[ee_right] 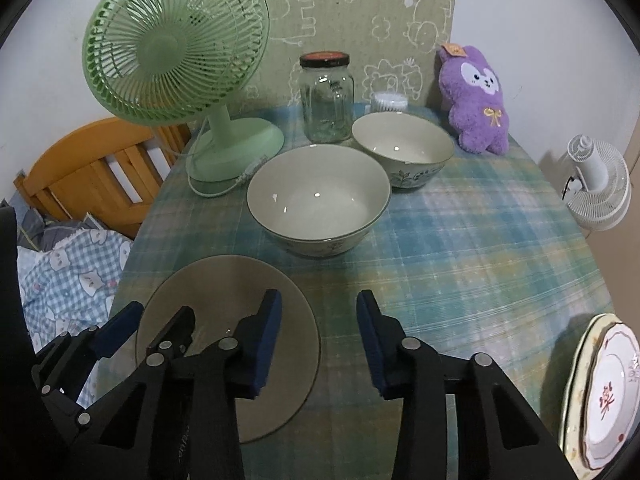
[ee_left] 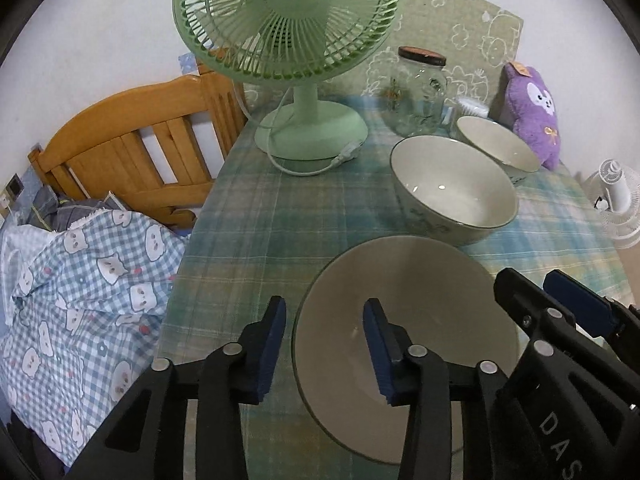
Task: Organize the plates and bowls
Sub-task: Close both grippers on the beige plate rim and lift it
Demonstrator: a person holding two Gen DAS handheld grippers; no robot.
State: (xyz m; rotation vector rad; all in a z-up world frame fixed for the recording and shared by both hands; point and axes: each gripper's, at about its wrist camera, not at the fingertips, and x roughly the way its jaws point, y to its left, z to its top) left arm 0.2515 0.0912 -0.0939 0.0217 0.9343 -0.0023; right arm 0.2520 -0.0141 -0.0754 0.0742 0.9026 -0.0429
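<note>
A plain grey plate [ee_left: 420, 280] [ee_right: 224, 280] lies on the plaid tablecloth at the near edge. My left gripper [ee_left: 326, 350] straddles its left rim, one pad over the cloth and one over the plate, and stands open without pressing on it. My right gripper [ee_right: 320, 342] straddles the opposite rim in the same way, also open. Each gripper shows in the other's view: the right gripper [ee_left: 548, 304], the left gripper [ee_right: 150, 330]. Behind the plate sit a large bowl [ee_left: 452, 192] [ee_right: 318, 200] and a smaller bowl [ee_left: 496, 144] [ee_right: 402, 148]. Stacked patterned plates [ee_right: 600, 392] lie at the near right.
At the back of the table stand a green desk fan [ee_left: 312, 128] [ee_right: 236, 148] with a trailing cord, a glass jar [ee_right: 328, 100] and a purple plush toy [ee_right: 474, 100]. A wooden headboard [ee_left: 132, 152] and checked bedding [ee_left: 80, 300] border the left edge. A white fan [ee_right: 596, 188] stands beyond the right edge.
</note>
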